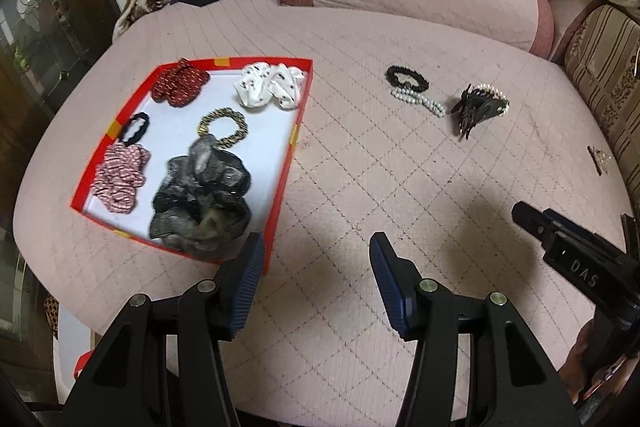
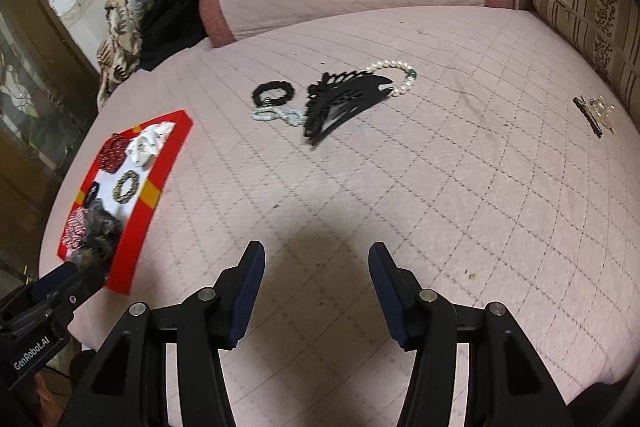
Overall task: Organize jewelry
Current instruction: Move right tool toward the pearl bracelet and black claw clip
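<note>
**Both grippers empty above the cushion; four pieces not yet boxed**

The pink quilted sofa seat cushion carries everything. At its left sits the shallow red cardboard box with a white floor, already holding a grey-black gauzy scrunchie, a white printed scrunchie, a dark red patterned scrunchie, a red-and-white striped scrunchie, a gold-and-black beaded bracelet and a small black hair tie.

Outstanding items lie at the far middle of the cushion, well apart from the box: a large black plastic claw clip, resting on a white pearl bracelet; just left of it a black beaded bracelet, touching a second pearl strand. A small hairpin cluster lies far right; its detail cannot be made out.

The left gripper hangs near the box's near right corner, fingers parted and holding nothing. The right gripper is likewise released and empty, over bare cushion short of the clip.

Judgement: the step in hand appears to be reaching for the loose pieces. The claw clip should go first, since it pins the pearl bracelet. Approach from above, close across the clip's narrow spine, and lift straight up so the teeth do not drag the pearls. The touching bracelets are best taken singly, pinched at a free arc away from their contact point.
</note>
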`<state>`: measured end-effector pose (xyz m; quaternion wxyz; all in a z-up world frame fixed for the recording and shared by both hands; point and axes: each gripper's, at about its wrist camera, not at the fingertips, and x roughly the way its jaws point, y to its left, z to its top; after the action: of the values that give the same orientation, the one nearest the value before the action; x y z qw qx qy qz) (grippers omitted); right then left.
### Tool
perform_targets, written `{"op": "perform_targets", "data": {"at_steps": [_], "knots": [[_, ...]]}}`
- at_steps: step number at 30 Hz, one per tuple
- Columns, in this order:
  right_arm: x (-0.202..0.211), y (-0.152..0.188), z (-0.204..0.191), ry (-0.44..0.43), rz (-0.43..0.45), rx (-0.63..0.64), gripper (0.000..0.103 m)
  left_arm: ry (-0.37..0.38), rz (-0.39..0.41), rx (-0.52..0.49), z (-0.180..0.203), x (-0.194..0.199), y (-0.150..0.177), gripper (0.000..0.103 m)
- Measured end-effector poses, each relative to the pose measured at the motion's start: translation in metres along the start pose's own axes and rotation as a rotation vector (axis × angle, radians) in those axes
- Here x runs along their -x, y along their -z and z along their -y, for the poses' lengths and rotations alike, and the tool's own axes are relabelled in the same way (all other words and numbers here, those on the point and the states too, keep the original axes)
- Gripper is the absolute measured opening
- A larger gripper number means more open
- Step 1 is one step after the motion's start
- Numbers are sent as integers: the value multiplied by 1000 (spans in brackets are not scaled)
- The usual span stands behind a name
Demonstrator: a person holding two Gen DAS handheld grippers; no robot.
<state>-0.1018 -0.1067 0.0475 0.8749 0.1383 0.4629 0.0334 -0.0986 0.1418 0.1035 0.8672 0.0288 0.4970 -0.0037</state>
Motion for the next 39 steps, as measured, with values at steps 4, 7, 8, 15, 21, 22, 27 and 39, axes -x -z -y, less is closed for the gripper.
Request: {"op": "perform_targets", "data": {"at_steps": [4, 7, 8, 15, 21, 22, 27, 39], "knots": [[-9, -13, 9, 32, 2, -1, 59, 8, -28, -4, 2, -19, -3, 53], [-13, -28, 15, 61, 18, 0, 59, 28, -50, 1, 2, -31, -6, 53], [-14, -34, 17, 72, 27, 5, 59, 33, -55, 4, 2, -34, -7, 53], [-16, -65, 25, 121, 68, 33, 59, 40, -88, 11, 0, -51, -10, 53], [-23, -96, 28, 167, 127, 68, 59, 36, -100, 14, -1, -59, -10, 53], [-27, -107, 30, 184, 136, 74, 59, 36, -100, 13, -2, -60, -10, 53], [-63, -157, 41, 222, 106, 33, 59, 24, -98, 4, 0, -62, -10, 53], [-130, -152, 33, 210, -109, 117, 56, 14, -95, -25, 2, -66, -8, 53]]}}
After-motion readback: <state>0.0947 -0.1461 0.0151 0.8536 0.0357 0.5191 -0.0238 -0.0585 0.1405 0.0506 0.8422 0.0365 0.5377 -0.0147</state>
